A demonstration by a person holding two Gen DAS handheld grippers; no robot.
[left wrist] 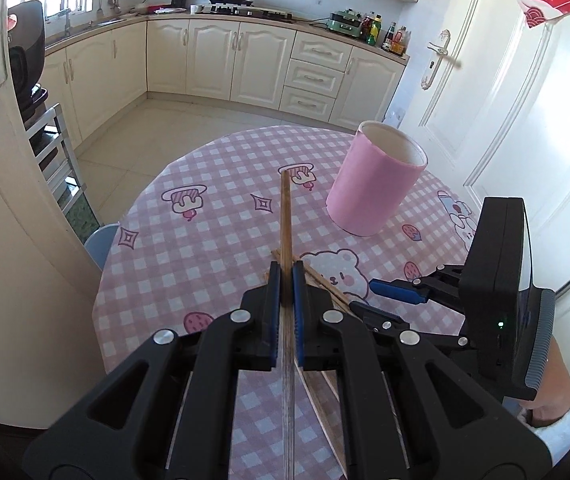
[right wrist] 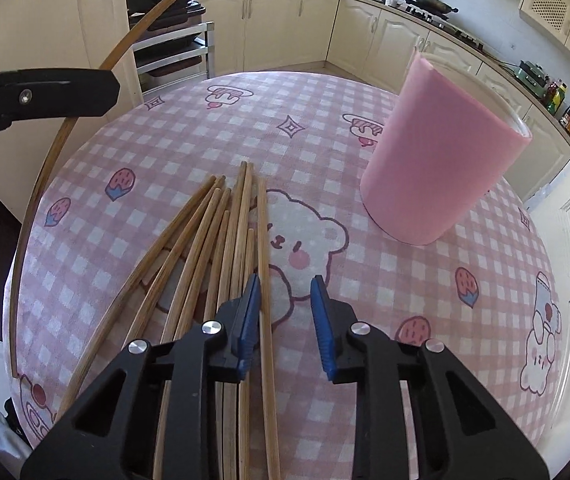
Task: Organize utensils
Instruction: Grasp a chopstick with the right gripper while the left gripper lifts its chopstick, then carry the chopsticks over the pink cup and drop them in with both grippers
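While left hand-held gripper clamps chopstick, pile beneath right hand-held gripper

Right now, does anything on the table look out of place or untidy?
Yes. The chopsticks lie loose, fanned and crossing on the tablecloth, outside the pink cup. The left claw holds one.

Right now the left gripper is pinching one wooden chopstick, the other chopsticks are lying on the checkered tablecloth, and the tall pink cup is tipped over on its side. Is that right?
Not quite. The tall pink cup stands upright on the pink checkered tablecloth, open end up, as the left wrist view shows. The rest holds: the left gripper pinches one wooden chopstick, and the other wooden chopsticks lie on the cloth.
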